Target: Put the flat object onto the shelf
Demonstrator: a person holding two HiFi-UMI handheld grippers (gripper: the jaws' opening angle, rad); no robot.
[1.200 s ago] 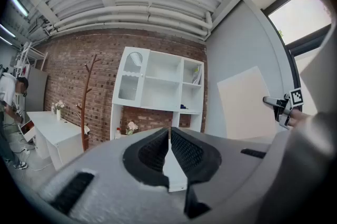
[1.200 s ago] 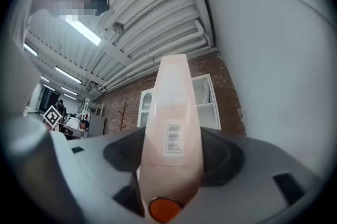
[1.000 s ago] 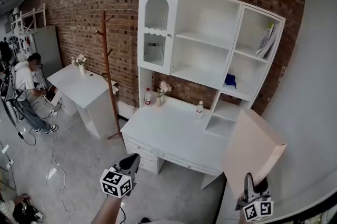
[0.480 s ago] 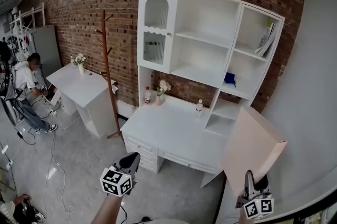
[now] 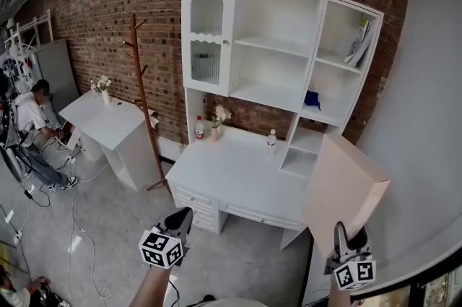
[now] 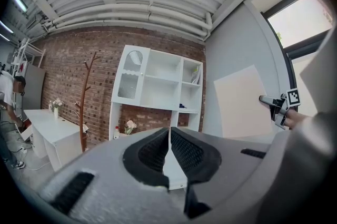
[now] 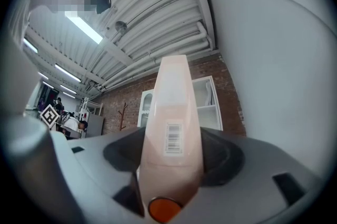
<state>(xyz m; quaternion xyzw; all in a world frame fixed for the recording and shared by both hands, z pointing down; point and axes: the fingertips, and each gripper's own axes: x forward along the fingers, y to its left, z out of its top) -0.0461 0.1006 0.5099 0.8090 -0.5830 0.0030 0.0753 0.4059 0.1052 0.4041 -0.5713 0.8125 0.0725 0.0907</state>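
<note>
A flat pale pink board [image 5: 343,193] stands upright at the lower right of the head view, clamped at its bottom edge by my right gripper [image 5: 345,242]. In the right gripper view the pink board [image 7: 174,128] rises edge-on between the jaws, a barcode label on it. My left gripper [image 5: 180,220] is at the lower middle, its jaws pressed together on nothing [image 6: 169,150]. The white shelf unit [image 5: 278,45] stands ahead against the brick wall, above a white desk [image 5: 238,179]. The pink board [image 6: 245,99] also shows in the left gripper view.
On the desk are a red-capped bottle [image 5: 200,128], a flower vase [image 5: 217,121] and a small bottle [image 5: 271,141]. A blue object [image 5: 312,99] and leaning books [image 5: 359,45] occupy the right shelves. A wooden coat stand [image 5: 141,81] and another white table [image 5: 108,121] stand left. A grey wall [image 5: 426,118] rises right.
The view has shifted slightly, so the shelf unit sits a little further left and higher. Both grippers keep their places and the board stays clamped.
</note>
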